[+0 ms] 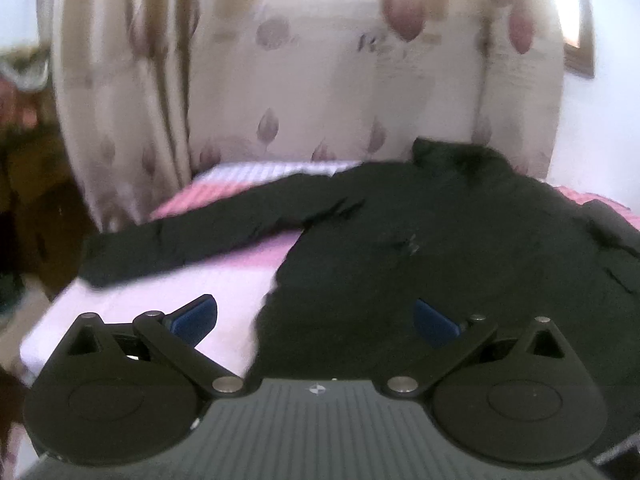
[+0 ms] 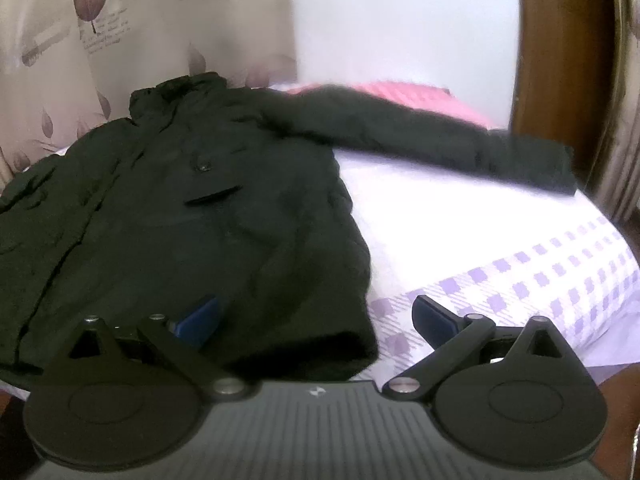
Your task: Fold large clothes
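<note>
Left wrist view. The left gripper point(image 1: 316, 320) hovered above the near edge of the bed point(image 1: 224, 288), its two blue-padded fingers point(image 1: 196, 316) spread wide apart and holding nothing. One finger stood over the pale sheet, the other over the lower hem of the black jacket point(image 1: 440, 240). The jacket lay flat on the bed, front up, collar point(image 1: 452, 152) pointing toward the far side. Its left-hand sleeve point(image 1: 200, 228) stretched outward across the pink and white bedding to the bed's edge. A cream curtain point(image 1: 320, 80) printed with mauve leaf shapes hung behind the bed. The picture was blurred, so fine detail of the fabric could not be read.

Right wrist view. The right gripper point(image 2: 316, 318) was likewise held above the near edge of the bed point(image 2: 480, 232), jaws wide apart and empty. Its left finger point(image 2: 200, 320) lay over the jacket's bottom hem; its right finger point(image 2: 436, 318) lay over a lilac-checked part of the sheet, just beside the hem's corner. The black jacket point(image 2: 200, 208) filled the left half of the frame, with a button point(image 2: 205, 167) and a slanted pocket flap point(image 2: 212, 195) visible on the chest. The collar point(image 2: 180, 88) sat next to the leaf-printed curtain point(image 2: 80, 60). The other sleeve point(image 2: 440, 136) extended to the right, its cuff near a brown wooden post point(image 2: 560, 60). A plain white wall point(image 2: 400, 20) rose behind the bed.
</note>
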